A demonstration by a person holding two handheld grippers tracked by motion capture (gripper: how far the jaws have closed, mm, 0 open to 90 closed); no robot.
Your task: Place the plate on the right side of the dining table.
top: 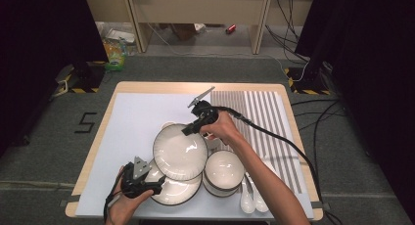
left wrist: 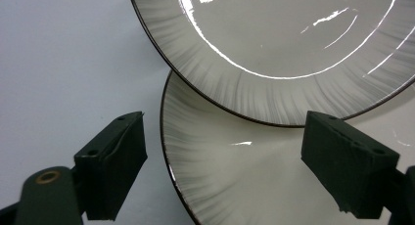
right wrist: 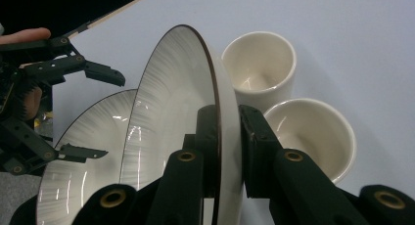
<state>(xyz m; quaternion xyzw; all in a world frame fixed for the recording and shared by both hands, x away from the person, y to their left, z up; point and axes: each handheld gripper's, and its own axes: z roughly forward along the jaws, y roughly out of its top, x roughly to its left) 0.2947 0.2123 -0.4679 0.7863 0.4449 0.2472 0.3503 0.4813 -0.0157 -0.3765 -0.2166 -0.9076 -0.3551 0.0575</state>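
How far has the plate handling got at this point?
Done: the right gripper is shut on the rim of the upper plate, tilted above the lower plate. In hand: carrying it. Left: setting it down; the left gripper waits open over the lower plate.

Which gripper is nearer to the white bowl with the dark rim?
Right. The right gripper holds a lifted white plate beside the white bowl with the dark rim; the left gripper sits farther off, across the lower plate.
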